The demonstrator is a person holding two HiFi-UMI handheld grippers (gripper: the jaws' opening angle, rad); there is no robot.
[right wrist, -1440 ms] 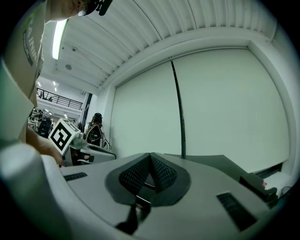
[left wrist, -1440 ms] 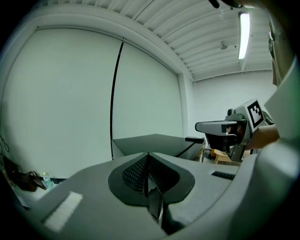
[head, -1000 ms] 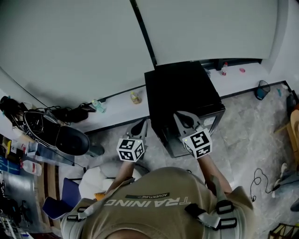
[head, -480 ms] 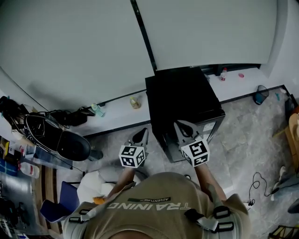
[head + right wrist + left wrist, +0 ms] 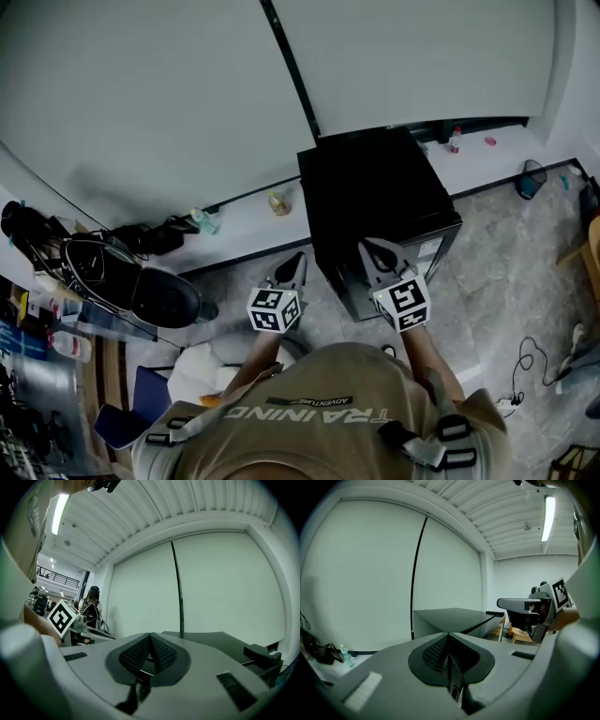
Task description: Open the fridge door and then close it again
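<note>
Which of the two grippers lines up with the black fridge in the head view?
The right gripper: it overlaps the front edge of the black fridge, while the left gripper sits over the floor just left of the fridge.

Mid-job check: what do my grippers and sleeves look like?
The left gripper and right gripper are grey and taper to pointed dark jaws with mesh-textured pads. Each carries a white cube with black square markers. The shirt is khaki and short-sleeved, with grey harness straps.
</note>
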